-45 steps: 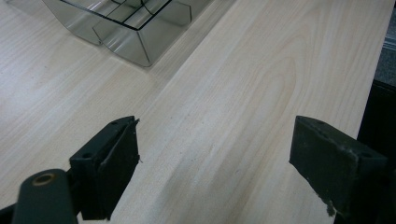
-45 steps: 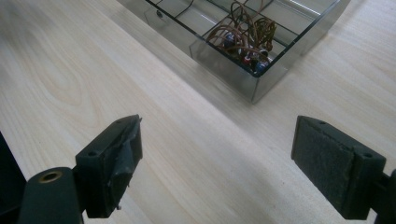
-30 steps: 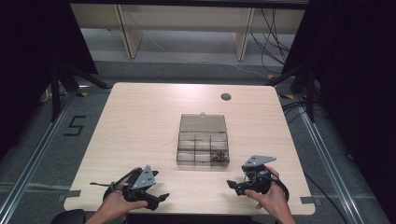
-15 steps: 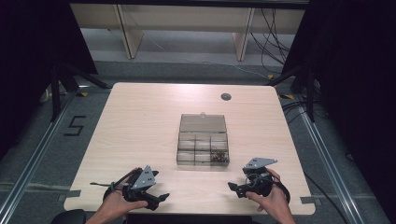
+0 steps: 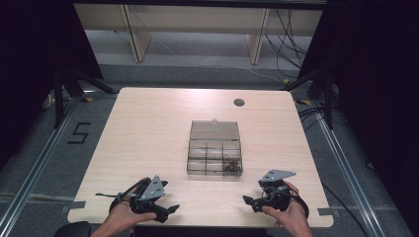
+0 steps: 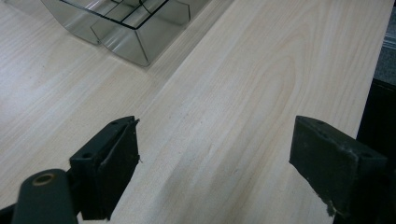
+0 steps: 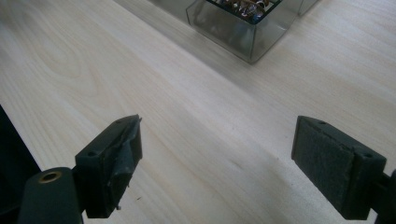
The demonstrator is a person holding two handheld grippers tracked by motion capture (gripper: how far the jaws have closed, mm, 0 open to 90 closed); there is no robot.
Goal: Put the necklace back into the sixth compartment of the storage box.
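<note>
A clear compartment box (image 5: 215, 154) is sitting near the middle of the pale wooden tabletop (image 5: 148, 128), its lid (image 5: 215, 130) lying open and flat toward the far side. Small dark pieces (image 5: 230, 167) are lying in its near right compartment (too small to identify from the high view). A dark round grommet (image 5: 239, 102) is showing in the tabletop farther back, well apart from the box.

The left gripper (image 5: 165, 211) is resting low at the near edge, held in the person's left hand (image 5: 123, 217), with a grey three-cornered plate on top. The right gripper (image 5: 249, 200) is sitting at the near right in the right hand (image 5: 289, 215) — both are well apart from the box, with bare tabletop between.

In the left gripper view, the fingers (image 6: 109, 170) are standing wide apart with nothing between them, and a corner of the box (image 6: 135, 28) is being cut off by the top edge. In the right gripper view, the fingers (image 7: 112, 161) are likewise spread wide over bare wood; the box corner (image 7: 243, 28) is peeking in at the top, brownish metallic bits (image 7: 245, 7) showing inside — blurred and cropped, so their kind is hard to tell.

Beyond the tabletop, cables (image 5: 291, 44) are trailing over a grey floor (image 5: 197, 54), and dark curtains are closing in both sides.
</note>
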